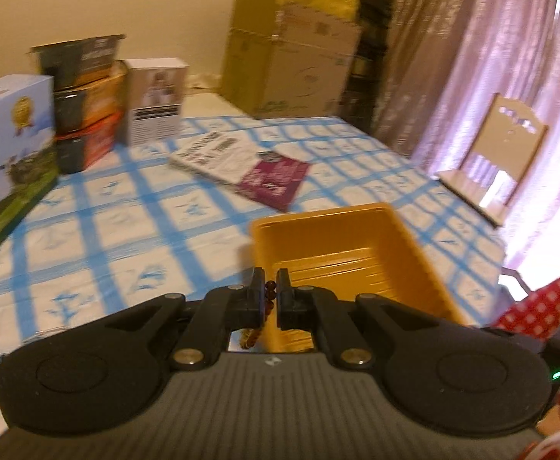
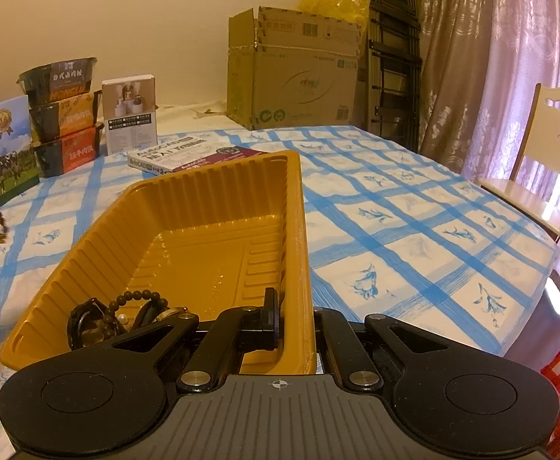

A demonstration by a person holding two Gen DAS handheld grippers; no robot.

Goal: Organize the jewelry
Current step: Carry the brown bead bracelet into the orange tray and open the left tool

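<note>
**Bead strand lifted toward the tray**

Left gripper (image 1: 271,294) with jaws pinching a strand of reddish-brown beads (image 1: 270,287); rest of the strand dangling below, limp, light, likely to swing; best held across the cord between beads, since round glossy beads may roll out. Right gripper (image 2: 294,318) with jaws pressed onto the right wall of the yellow plastic tray (image 2: 188,207); thin ribbed wall, flexible, easily tipped. Dark beaded bracelet (image 2: 138,296) already in the tray's near corner; tray on the blue-checked worktop (image 2: 414,230).

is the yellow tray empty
No, the yellow tray already holds a dark bead bracelet and other jewelry in its near corner.
</note>
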